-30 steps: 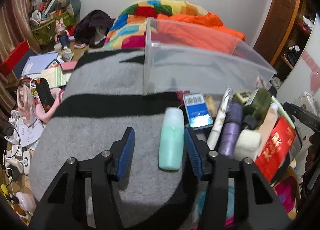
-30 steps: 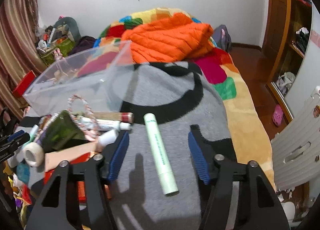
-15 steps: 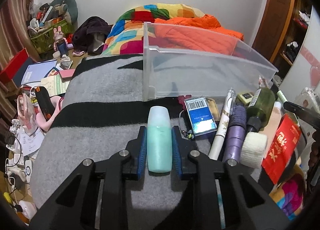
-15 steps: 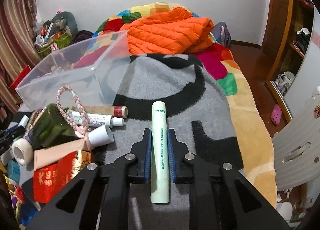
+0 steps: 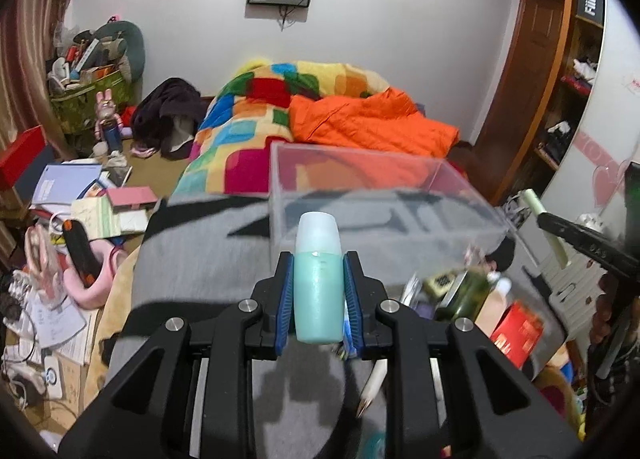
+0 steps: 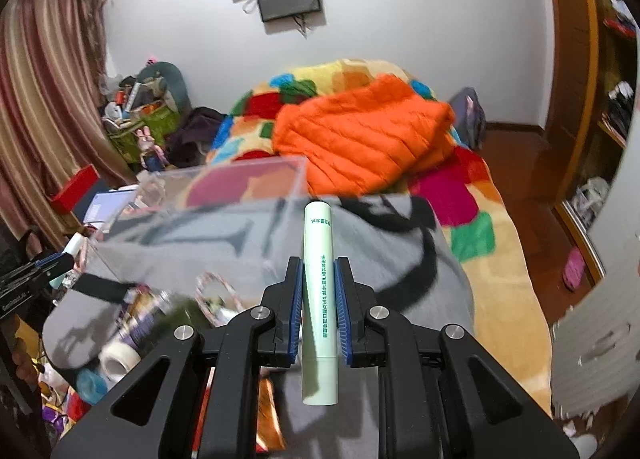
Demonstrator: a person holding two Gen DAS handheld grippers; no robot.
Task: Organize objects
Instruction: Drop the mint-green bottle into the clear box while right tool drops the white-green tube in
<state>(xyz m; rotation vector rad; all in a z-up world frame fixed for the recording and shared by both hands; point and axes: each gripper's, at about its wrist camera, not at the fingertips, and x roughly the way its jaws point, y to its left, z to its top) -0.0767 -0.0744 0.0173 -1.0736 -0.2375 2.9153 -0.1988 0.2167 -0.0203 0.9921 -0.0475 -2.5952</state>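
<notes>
My left gripper [image 5: 318, 263] is shut on a teal bottle with a frosted cap [image 5: 318, 287] and holds it raised above the grey blanket [image 5: 192, 271]. My right gripper [image 6: 318, 267] is shut on a pale green tube [image 6: 319, 299], also lifted off the blanket. The clear plastic bin [image 5: 380, 199] stands just ahead of both; it also shows in the right wrist view [image 6: 224, 195]. The right gripper and its tube show at the right edge of the left wrist view [image 5: 580, 243].
A pile of loose items lies below: a green bottle [image 5: 464, 295], a red box [image 5: 516, 331], a tape roll [image 6: 118, 365], a rope ring [image 6: 216, 291]. An orange jacket [image 6: 360, 139] lies on the bed behind the bin. Floor clutter is at the left.
Both grippers, open a second ago, closed on the bottle and the tube. Since then both have lifted their objects off the blanket toward the bin.
</notes>
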